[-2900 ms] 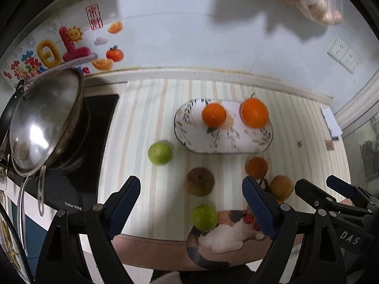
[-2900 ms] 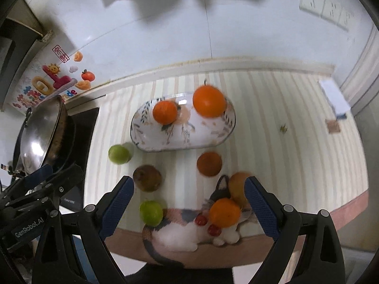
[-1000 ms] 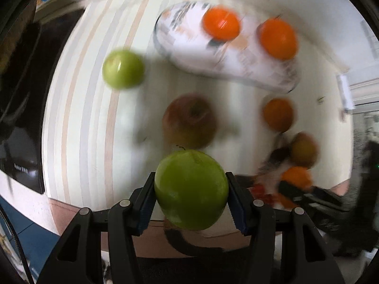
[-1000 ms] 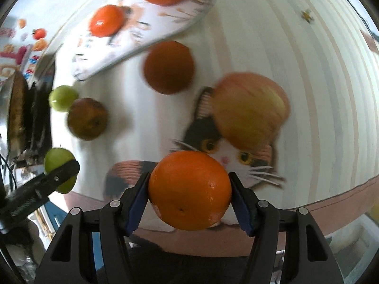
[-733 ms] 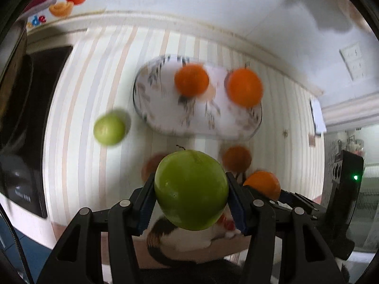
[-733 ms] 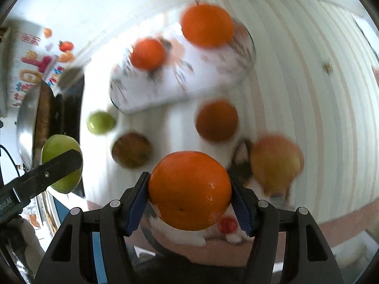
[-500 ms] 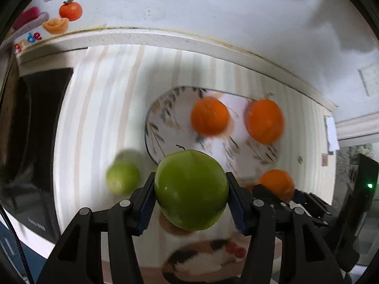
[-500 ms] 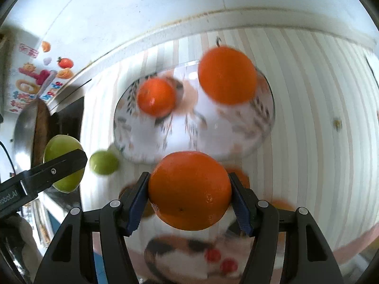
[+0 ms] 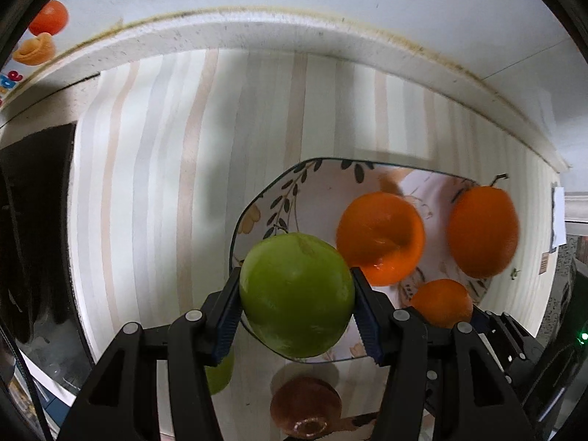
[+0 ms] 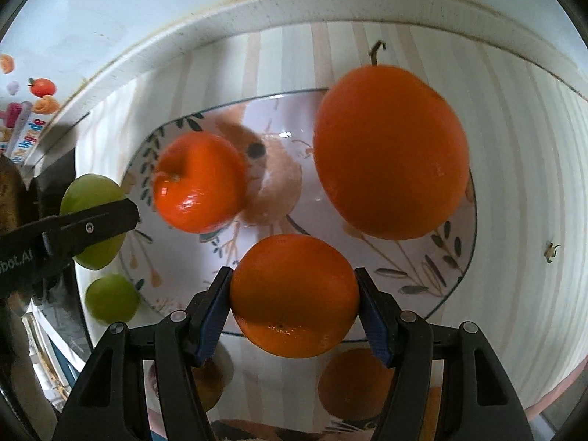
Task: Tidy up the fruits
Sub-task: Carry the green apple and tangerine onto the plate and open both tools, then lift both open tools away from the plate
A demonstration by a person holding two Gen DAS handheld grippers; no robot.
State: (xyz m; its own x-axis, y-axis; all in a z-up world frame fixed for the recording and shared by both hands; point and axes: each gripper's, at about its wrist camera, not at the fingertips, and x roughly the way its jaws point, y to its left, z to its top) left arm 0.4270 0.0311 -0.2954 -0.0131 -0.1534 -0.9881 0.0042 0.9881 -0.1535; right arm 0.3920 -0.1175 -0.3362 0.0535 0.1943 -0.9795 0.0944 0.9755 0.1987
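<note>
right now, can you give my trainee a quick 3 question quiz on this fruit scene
1. True or false: the left gripper is shut on a green apple.
2. What does the right gripper hold?
A. a pear
B. an orange
C. nothing
3. Fill in: ___ orange-coloured fruits lie on the floral plate.

Key:
1. True
2. B
3. two

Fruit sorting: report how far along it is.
Done: two orange fruits, a larger one and a smaller one, lie on the floral plate. In hand: the left gripper holds a green apple and the right gripper an orange, both over the plate. Left: a small green fruit and a brown fruit remain on the counter.
</note>
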